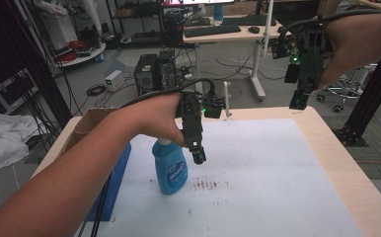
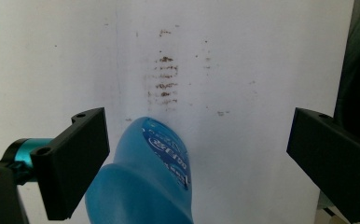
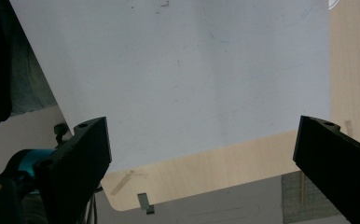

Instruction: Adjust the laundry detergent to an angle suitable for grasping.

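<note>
1. At the left edge of the table (image 1: pixel 336 163) I see an open cardboard box (image 1: pixel 87 123) and a blue pad (image 1: pixel 117 182) hanging at the rim, so room on that side is tight.

2. Just right of those, the blue spray bottle (image 1: pixel 170 168) stands upright on the white sheet (image 1: pixel 277 168). My left gripper (image 1: pixel 198 157) hangs above and just beside it; in the left gripper view the bottle (image 2: pixel 145 182) rises between the spread jaws, nearer one jaw than the other, and neither jaw touches it. I judge the grasp not yet made.

3. Next come the brown smudges (image 1: pixel 206 185) on the sheet, just right of the bottle's base (they look like the dirt to be sprayed). In the left gripper view the stain (image 2: pixel 165 81) is dry and unwiped. So I'd say the job is at its start: take the bottle, spray, wipe are all left.

4. Right of the stain the sheet is bare out to the wooden border, plenty of room to swing either hand.

5. Far right, my right gripper (image 1: pixel 299 101) is held high over the table's far right corner, jaws wide apart and holding nothing; its own view looks down on that rounded corner (image 3: pixel 122 196) and the floor beyond.
</note>
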Demonstrator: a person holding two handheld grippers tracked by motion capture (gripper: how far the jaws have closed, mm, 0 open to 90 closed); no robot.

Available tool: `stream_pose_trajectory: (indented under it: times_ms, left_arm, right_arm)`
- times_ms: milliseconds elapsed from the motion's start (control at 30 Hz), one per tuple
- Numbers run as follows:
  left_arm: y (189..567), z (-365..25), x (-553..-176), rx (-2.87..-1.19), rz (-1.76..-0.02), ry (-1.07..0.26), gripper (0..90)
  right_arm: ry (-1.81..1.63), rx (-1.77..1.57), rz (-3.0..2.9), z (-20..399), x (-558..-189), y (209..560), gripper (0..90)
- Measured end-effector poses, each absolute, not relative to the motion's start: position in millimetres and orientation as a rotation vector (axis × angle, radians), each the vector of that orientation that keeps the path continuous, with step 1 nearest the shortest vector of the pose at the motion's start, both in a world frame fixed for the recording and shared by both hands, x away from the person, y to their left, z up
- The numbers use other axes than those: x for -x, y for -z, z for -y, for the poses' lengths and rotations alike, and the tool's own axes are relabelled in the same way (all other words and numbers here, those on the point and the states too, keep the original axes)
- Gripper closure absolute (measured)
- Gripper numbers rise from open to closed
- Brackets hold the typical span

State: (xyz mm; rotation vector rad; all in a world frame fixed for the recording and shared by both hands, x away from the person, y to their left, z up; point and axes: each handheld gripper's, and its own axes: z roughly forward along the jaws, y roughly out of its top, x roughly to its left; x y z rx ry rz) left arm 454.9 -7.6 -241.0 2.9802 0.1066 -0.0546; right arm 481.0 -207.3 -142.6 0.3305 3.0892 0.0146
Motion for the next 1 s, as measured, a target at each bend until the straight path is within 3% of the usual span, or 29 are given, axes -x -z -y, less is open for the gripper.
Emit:
stream_pose_trajectory:
  times_ms: [1000]
  left_arm:
    - [244.5,8.2,-457.1,-2.992,-0.119,0.056,5.6]
  right_arm:
    - [-0.017,-0.332,-3.091,212.4,-486.9,146.1,3.1]
